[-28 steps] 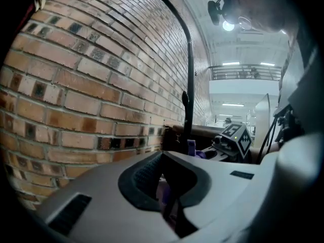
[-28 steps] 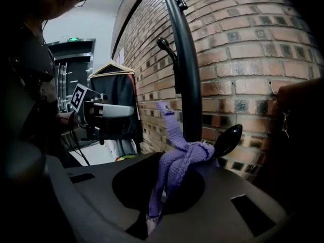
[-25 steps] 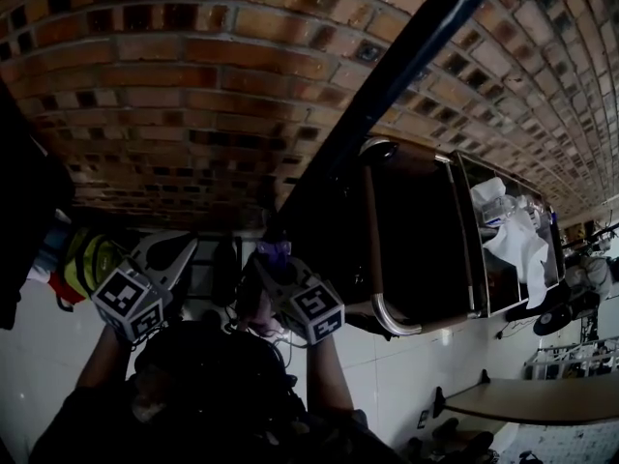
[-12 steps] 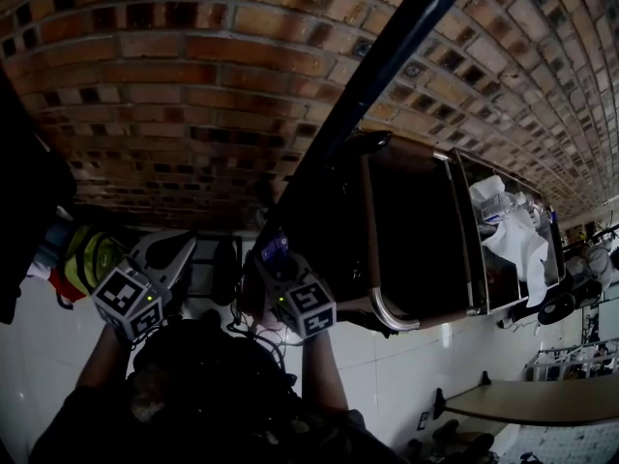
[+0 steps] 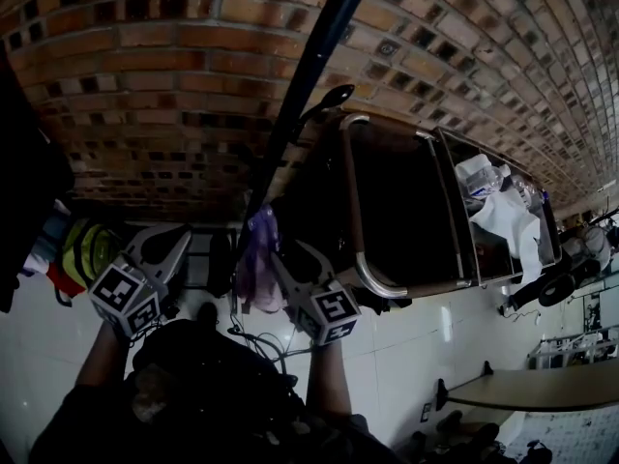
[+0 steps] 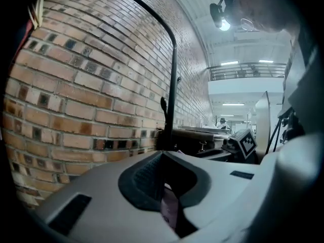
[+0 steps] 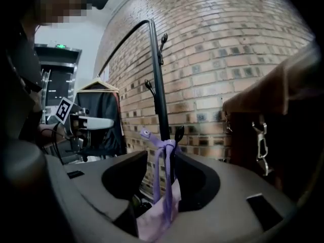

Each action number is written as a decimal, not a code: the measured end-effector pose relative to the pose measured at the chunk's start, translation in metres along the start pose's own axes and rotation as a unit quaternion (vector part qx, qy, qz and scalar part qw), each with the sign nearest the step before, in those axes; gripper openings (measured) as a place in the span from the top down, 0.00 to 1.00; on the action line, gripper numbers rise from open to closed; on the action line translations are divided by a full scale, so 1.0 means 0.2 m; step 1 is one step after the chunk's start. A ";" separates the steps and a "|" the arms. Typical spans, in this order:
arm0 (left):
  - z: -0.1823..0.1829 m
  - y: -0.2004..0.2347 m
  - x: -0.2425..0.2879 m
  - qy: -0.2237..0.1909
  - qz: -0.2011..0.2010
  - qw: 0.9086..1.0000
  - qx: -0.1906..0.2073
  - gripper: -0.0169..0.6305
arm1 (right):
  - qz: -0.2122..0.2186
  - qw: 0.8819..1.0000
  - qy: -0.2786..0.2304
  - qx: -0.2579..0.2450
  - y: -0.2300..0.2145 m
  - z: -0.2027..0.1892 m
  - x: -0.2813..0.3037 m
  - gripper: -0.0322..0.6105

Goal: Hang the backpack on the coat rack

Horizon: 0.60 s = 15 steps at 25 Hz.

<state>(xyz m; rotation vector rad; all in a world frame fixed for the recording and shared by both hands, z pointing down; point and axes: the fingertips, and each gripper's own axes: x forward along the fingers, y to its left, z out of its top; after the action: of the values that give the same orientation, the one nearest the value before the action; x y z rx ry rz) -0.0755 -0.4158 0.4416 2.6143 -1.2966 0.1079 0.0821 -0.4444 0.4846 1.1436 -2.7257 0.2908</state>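
At the red brick wall (image 5: 145, 85) | black metal coat rack (image 5: 308, 85) is faced, lilac fabric backpack (image 5: 257, 269) held unhung beside its pole | strap (image 7: 161, 151) is pinched by right gripper (image 7: 162, 171), a pink fold of the bag by left gripper (image 6: 164, 171) | next, as judged: strap is to be looped over a hook (image 7: 178, 133)

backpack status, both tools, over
Left tool pinching pink backpack fabric. Right tool clamped on backpack, purple strap up at coat rack hook, not clearly hooked. Brown leather item with snap clip close at right.
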 end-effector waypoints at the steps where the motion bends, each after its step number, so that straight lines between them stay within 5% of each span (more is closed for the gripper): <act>1: 0.00 -0.04 -0.01 -0.005 -0.001 1.000 0.003 0.94 | 0.000 1.000 -0.016 0.002 0.02 0.03 -0.06 0.69; 9: -0.01 -0.48 -0.10 -0.030 -0.006 0.999 0.021 0.94 | 0.027 0.995 -0.085 0.035 0.24 0.10 -0.37 0.82; 11: -0.02 -0.59 -0.14 -0.033 -0.006 0.999 0.025 0.93 | 0.023 0.994 -0.099 0.024 0.30 0.11 -0.44 0.91; 15: -0.07 -0.82 -0.27 -0.034 -0.005 0.999 0.023 0.93 | 0.048 0.994 -0.095 -0.002 0.48 0.11 -0.61 0.92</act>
<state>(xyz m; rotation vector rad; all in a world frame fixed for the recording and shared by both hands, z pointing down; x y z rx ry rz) 0.0213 -0.2748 0.4189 2.6862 -1.3179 0.0473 0.0961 -0.3009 0.4242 1.0944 -2.9509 0.1983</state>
